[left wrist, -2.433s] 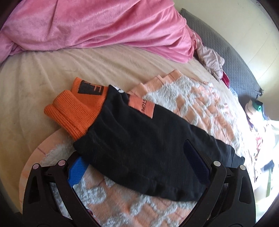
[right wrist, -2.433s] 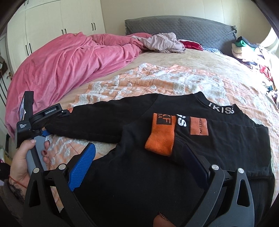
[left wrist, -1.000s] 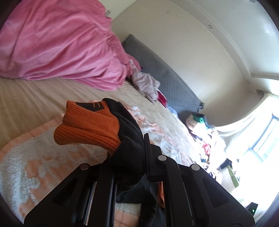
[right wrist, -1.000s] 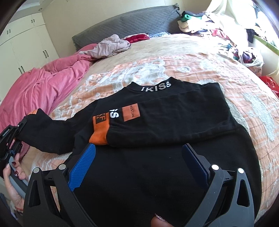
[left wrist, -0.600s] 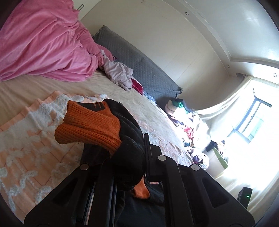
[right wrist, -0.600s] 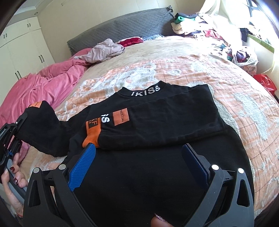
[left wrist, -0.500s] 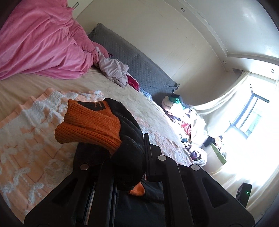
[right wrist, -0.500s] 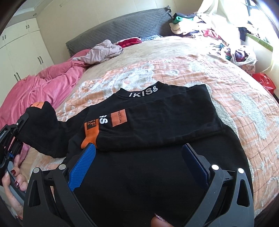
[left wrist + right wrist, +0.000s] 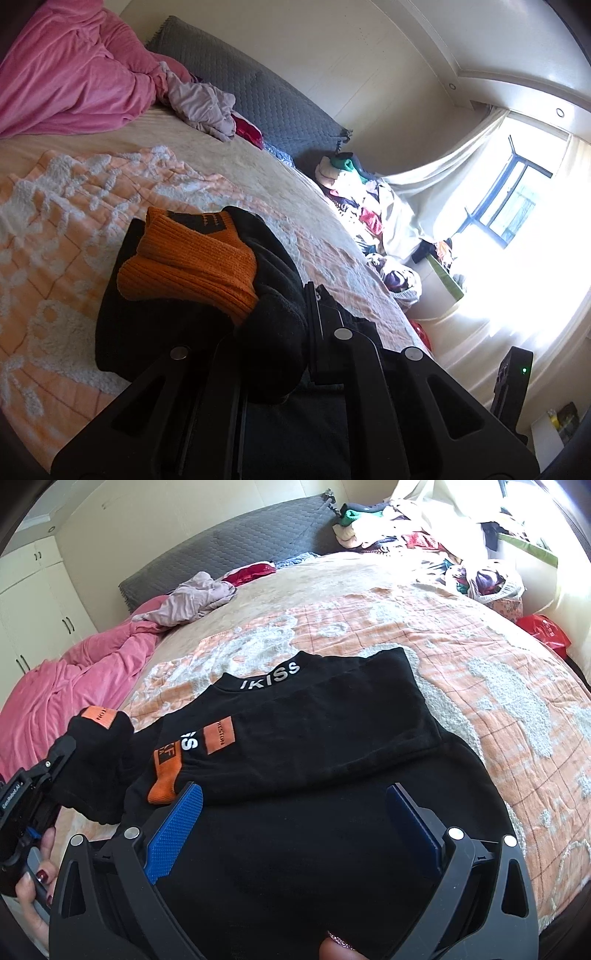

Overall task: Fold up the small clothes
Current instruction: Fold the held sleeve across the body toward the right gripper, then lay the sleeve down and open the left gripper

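The left gripper (image 9: 273,332) is clamped tight on a black sleeve (image 9: 273,291), the bunched cloth squeezed between its two black fingers (image 9: 325,325). The sleeve's orange ribbed cuff (image 9: 188,266) sticks out just past the fingertips, folded over itself and held up off the bed. In the right wrist view the same gripper (image 9: 55,771) sits at the far left, held by a hand (image 9: 33,878) with dark red nails, the sleeve end with an orange patch (image 9: 99,716) bulging beyond its tips.

The right gripper (image 9: 295,827) stands wide apart with nothing between its blue pads (image 9: 173,830), hovering over the lower body of the black sweater (image 9: 314,760). Just ahead of the pads the other sleeve (image 9: 306,764) lies folded across the chest, its orange cuff (image 9: 164,779) close to the left pad. Farther out is the collar lettered IKISS (image 9: 269,679).

The sweater lies flat on an orange and white blanket (image 9: 480,686). Beyond it are a pink duvet (image 9: 81,679), a grey headboard (image 9: 229,542) and a heap of clothes (image 9: 424,524).
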Demonstrator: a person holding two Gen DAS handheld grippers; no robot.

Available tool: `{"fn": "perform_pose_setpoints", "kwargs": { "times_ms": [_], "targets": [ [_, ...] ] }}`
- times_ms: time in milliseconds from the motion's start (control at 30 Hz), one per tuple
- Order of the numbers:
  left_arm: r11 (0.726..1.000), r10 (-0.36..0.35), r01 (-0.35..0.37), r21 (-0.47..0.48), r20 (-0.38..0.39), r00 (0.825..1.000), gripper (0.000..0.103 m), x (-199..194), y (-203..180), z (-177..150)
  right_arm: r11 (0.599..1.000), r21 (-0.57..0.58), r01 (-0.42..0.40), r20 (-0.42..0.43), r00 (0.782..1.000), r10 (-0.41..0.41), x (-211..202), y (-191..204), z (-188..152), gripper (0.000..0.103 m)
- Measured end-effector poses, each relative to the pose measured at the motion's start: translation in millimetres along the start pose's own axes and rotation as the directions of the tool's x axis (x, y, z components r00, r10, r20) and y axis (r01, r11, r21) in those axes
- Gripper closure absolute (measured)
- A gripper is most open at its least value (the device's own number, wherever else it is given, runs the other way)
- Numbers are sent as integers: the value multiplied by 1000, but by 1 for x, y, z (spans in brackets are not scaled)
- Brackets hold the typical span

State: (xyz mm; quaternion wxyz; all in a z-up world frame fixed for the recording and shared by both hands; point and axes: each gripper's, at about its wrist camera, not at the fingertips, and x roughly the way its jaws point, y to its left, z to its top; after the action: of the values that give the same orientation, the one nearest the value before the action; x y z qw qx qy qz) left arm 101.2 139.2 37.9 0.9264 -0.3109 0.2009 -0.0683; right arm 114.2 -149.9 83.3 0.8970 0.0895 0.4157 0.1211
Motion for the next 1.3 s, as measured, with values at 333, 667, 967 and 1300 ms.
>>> {"fn": "perform_pose_setpoints", "kwargs": {
  "times_ms": [333, 667, 967, 1300],
  "targets": [
    [999, -1, 7, 54, -120, 993, 100, 29, -13, -22, 996, 77, 39, 7, 999, -40, 1, -31, 3, 5],
    [994, -15, 44, 103, -267, 964, 80, 52, -27, -45, 988, 140, 68, 9, 998, -70, 0, -60, 6, 5],
    [982, -78, 134, 134, -358, 930, 43, 54, -46, -51, 983, 168, 79, 7, 997, -81, 2, -72, 7, 5],
    [943, -88, 218, 251, -445, 891, 29, 56, -67, -62, 976, 195, 96, 16, 995, -101, -2, -82, 9, 5]
  ]
}}
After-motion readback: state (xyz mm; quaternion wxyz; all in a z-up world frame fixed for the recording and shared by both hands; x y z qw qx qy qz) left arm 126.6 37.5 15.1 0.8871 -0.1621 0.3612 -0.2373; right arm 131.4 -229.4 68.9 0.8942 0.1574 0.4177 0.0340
